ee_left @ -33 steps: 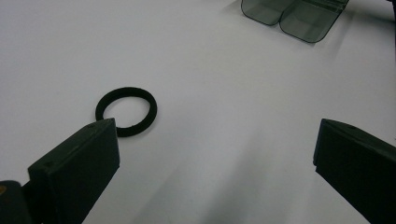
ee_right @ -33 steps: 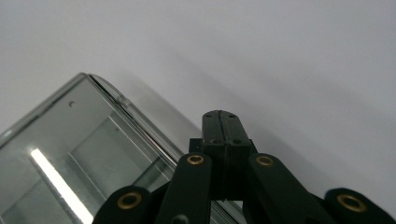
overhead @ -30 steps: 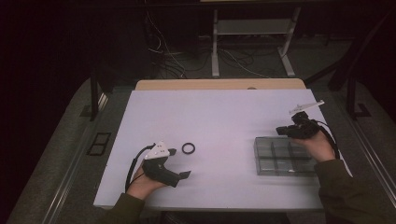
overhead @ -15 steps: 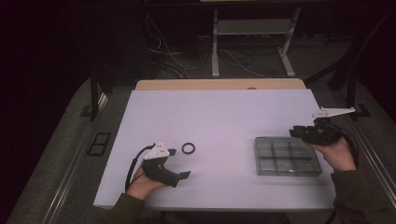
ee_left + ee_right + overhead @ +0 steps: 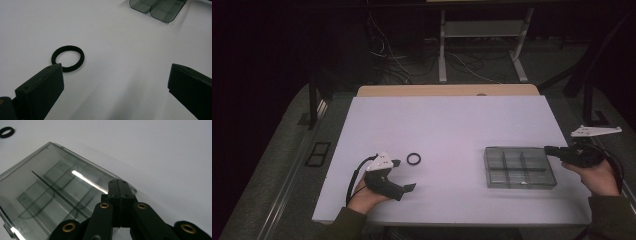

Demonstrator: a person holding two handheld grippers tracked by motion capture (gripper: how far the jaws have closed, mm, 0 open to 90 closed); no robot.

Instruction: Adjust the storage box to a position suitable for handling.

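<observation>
Right hand-held gripper [image 5: 548, 148] pressed together at clear box [image 5: 520, 167] edge, left hand-held gripper [image 5: 403, 175] spread beside ring [image 5: 413, 159]

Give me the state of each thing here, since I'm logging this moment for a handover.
Compartment box: lid closed, flat on the table.
Black ring: lying flat, loose, untouched.
Left gripper: jaws wide open, nothing between them, ring just ahead.
Right gripper: jaws shut together, empty, at the box's edge.
</observation>
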